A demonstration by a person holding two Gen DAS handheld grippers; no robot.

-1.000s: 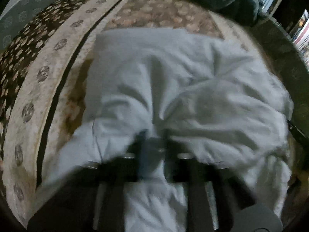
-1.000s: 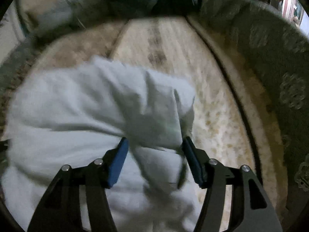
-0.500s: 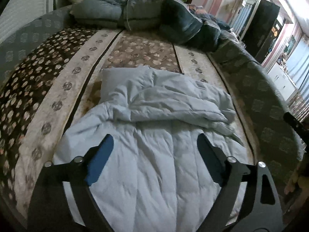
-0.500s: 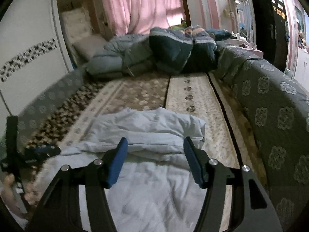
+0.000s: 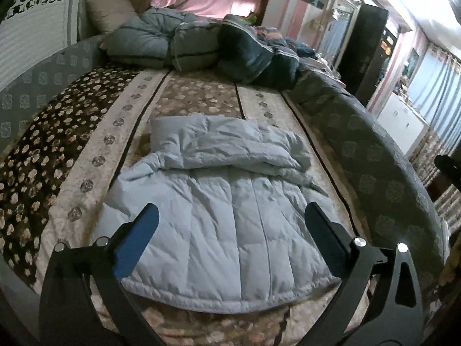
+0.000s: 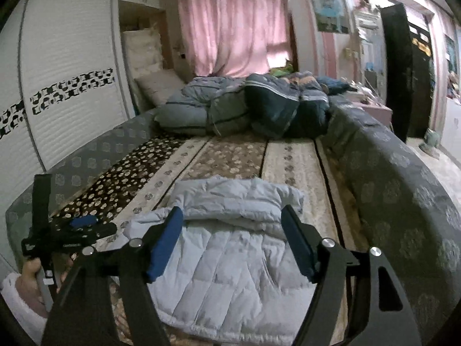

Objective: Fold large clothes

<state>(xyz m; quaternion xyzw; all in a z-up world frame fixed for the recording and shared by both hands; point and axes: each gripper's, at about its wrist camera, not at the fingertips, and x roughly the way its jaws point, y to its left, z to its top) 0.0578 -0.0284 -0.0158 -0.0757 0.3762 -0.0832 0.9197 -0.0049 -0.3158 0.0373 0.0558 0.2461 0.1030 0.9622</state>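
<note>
A pale blue quilted down jacket lies on the patterned bed cover, its far part folded back over itself; it also shows in the right wrist view. My left gripper is open and empty, held above the jacket's near half. My right gripper is open and empty, held above the jacket near the fold. The left gripper also shows at the left of the right wrist view, held in a hand.
A floral bed cover with a grey patterned border lies under the jacket. Bundled dark quilts and pillows pile at the bed's far end. A white wardrobe stands left, a dark door right.
Both grippers have let go of the jacket, opened and pulled back and up. The jacket's far part now lies folded over on the bed.
</note>
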